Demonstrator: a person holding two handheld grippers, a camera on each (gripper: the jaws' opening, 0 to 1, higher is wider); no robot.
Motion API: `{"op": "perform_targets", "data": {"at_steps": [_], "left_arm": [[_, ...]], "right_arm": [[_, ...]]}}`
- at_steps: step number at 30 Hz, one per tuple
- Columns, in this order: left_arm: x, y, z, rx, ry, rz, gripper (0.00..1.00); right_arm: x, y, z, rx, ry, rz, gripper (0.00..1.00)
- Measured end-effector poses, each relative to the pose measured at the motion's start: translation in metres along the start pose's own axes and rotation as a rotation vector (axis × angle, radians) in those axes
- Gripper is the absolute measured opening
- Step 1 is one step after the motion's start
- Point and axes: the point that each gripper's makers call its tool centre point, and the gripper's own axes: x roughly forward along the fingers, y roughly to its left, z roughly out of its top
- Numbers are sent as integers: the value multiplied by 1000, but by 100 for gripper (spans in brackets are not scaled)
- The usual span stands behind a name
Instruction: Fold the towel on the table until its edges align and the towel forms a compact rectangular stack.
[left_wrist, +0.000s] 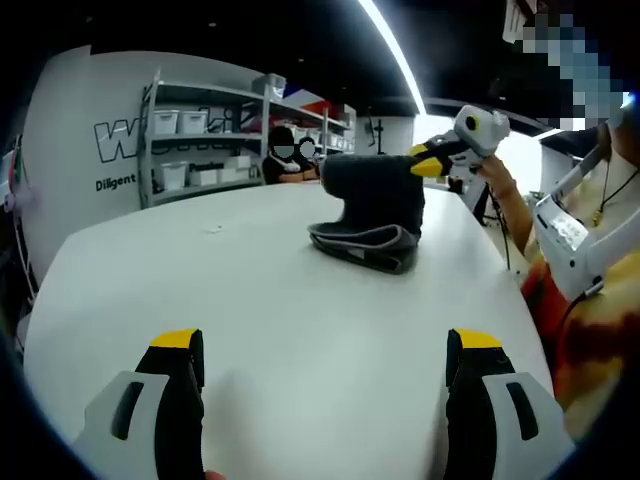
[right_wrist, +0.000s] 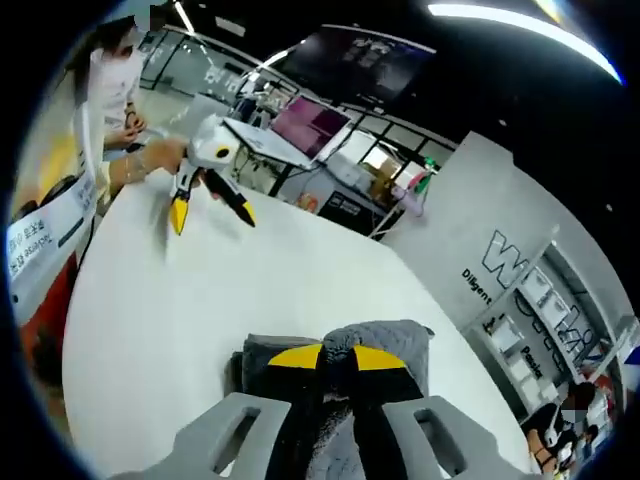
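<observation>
Pinching soft grey towel (right_wrist: 380, 345) w/ right gripper (right_wrist: 330, 358), bunched

We're in a lab-like workspace, with storage shelving (left_wrist: 205, 140) full of white bins, a branded white wall (right_wrist: 505, 270), a monitor (right_wrist: 312, 125) on a desk and ceiling strip lights (left_wrist: 395, 50).

left gripper view: low, far along table (left_wrist: 250, 330) | right gripper view: close above towel (right_wrist: 385, 340) | shared: towel, table

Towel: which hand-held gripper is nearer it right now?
Right. The right hand-held gripper is clamped on the towel; the left hand-held gripper hangs open, apart, over bare table.
</observation>
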Motion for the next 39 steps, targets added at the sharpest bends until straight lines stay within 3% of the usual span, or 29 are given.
{"op": "perform_targets", "data": {"at_steps": [10, 14, 19, 24, 28, 34, 39], "left_arm": [[-1, -2, -2, -1, 1, 1, 99], [0, -3, -3, -4, 2, -1, 99], [0, -3, -4, -7, 5, -1, 99], [0, -2, -4, -12, 6, -4, 99], [0, -4, -2, -12, -4, -12, 99], [-1, -3, -2, -6, 0, -8, 99], [-2, -2, -1, -4, -1, -12, 99]], "right_arm": [[36, 49, -4, -30, 32, 121, 7], [53, 70, -21, -19, 66, 183, 8], [62, 79, -30, 32, 47, 188, 10], [58, 75, -27, 96, 7, 183, 20], [47, 67, -10, 243, -103, 188, 26], [29, 22, -4, 411, -213, 71, 32], [23, -9, -20, 513, -219, -14, 43]]}}
